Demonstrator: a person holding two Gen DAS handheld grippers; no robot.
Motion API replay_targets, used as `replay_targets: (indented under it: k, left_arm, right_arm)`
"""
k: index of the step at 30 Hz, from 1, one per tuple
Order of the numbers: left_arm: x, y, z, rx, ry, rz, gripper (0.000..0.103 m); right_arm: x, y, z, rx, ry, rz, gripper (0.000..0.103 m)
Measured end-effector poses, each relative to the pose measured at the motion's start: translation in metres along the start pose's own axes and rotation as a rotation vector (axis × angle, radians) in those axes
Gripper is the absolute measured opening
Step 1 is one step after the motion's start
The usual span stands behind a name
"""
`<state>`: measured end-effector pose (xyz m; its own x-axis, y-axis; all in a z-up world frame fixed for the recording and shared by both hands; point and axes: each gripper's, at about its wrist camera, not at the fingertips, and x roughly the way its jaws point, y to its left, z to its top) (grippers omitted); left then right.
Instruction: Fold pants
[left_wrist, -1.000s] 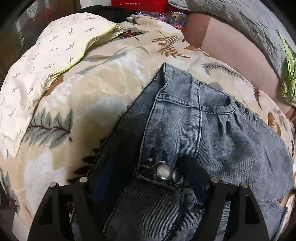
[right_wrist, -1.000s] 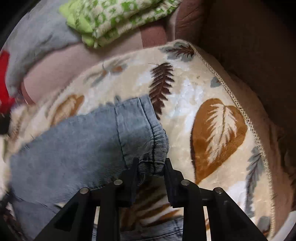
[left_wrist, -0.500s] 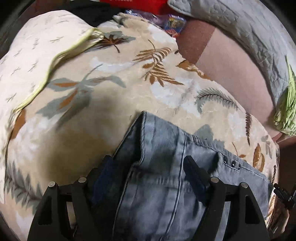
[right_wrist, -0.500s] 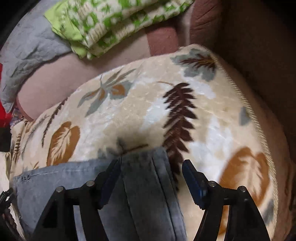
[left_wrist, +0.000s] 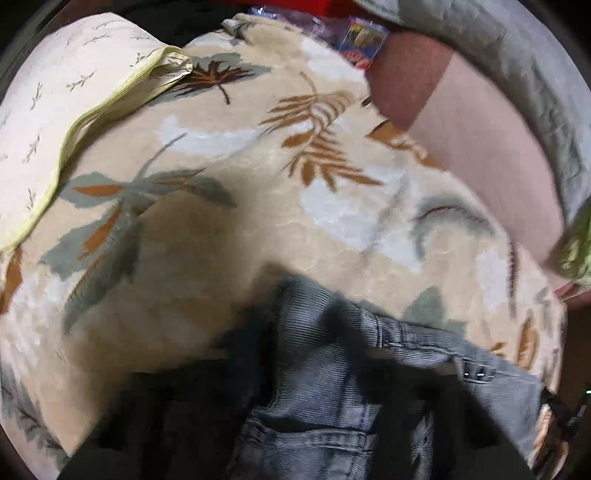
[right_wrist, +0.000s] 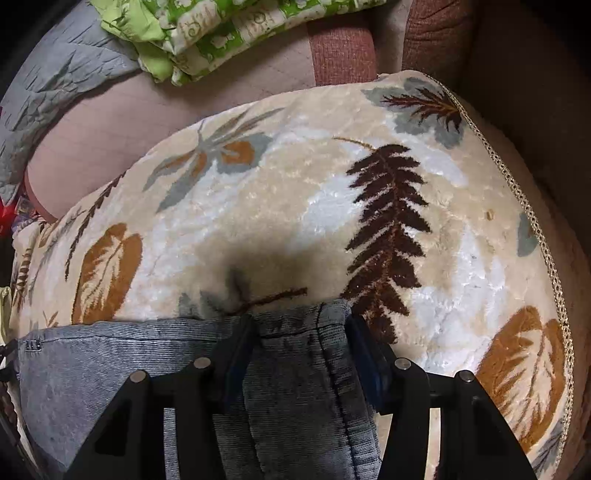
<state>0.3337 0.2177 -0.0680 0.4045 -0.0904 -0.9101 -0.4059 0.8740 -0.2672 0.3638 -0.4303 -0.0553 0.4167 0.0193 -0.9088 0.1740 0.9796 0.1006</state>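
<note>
The pants (right_wrist: 288, 387) are lying on the leaf-patterned blanket (right_wrist: 295, 206), and in the right wrist view their folded edge is sitting directly between the spread fingers of the right gripper (right_wrist: 299, 339), reaching just past the fingertips; those fingers are standing apart on either side of the cloth and are not pinching it, so the right gripper is reading as released. In the left wrist view the pants (left_wrist: 325, 369) are filling the lower middle, with the waistband and a row of small rivets running off to the right of where the fingers should be, but the left gripper (left_wrist: 280, 424) is showing only as dark smeared shapes, so I cannot tell whether it is gripping the cloth or hanging free. The material is looking like ribbed denim: soft enough to drape and crease, fairly heavy for cloth, thick where the layers and seams are stacking up, and not slippery on the plush blanket, so it is likely to drag rather than slide. Thick hems and the waistband seem the best places to pinch, since a single layer would probably slip out. Motion blur is spoiling most of the left view, and both views are cutting off the near part of the pants behind the fingers
</note>
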Motion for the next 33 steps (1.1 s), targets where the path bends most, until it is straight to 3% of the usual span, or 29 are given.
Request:
replay_targets:
  k: [1, 4, 7, 14, 20, 28, 33]
  left_arm:
    - [0.002, 0.002, 0.002, -0.020, 0.014, -0.017, 0.017]
    - [-0.006, 0.002, 0.002, -0.035, 0.009, -0.034, 0.013]
    - [-0.033, 0.000, -0.002, -0.025, -0.047, -0.052, 0.013]
    - [-0.141, 0.005, -0.034, 0.013, -0.214, -0.146, 0.013]
    - [-0.215, 0.034, -0.096, 0.051, -0.278, -0.229, 0.013]
    - [-0.235, 0.081, -0.181, 0.070, -0.245, -0.250, 0.013]
    - [-0.228, 0.100, -0.220, 0.103, -0.212, -0.212, 0.013]
  right_arm:
    - [0.000, 0.001, 0.004, 0.001, -0.004, -0.011, 0.029]
    - [-0.009, 0.004, 0.006, -0.002, -0.023, -0.016, 0.018]
    - [-0.036, 0.007, 0.007, -0.005, -0.085, -0.010, 0.017]
    - [-0.135, 0.004, -0.013, 0.009, -0.248, 0.052, 0.016]
    - [-0.203, -0.013, -0.066, 0.031, -0.312, 0.091, 0.015]
    - [-0.235, -0.048, -0.169, 0.048, -0.313, 0.140, 0.016]
    - [-0.231, -0.065, -0.238, 0.044, -0.256, 0.128, 0.016]
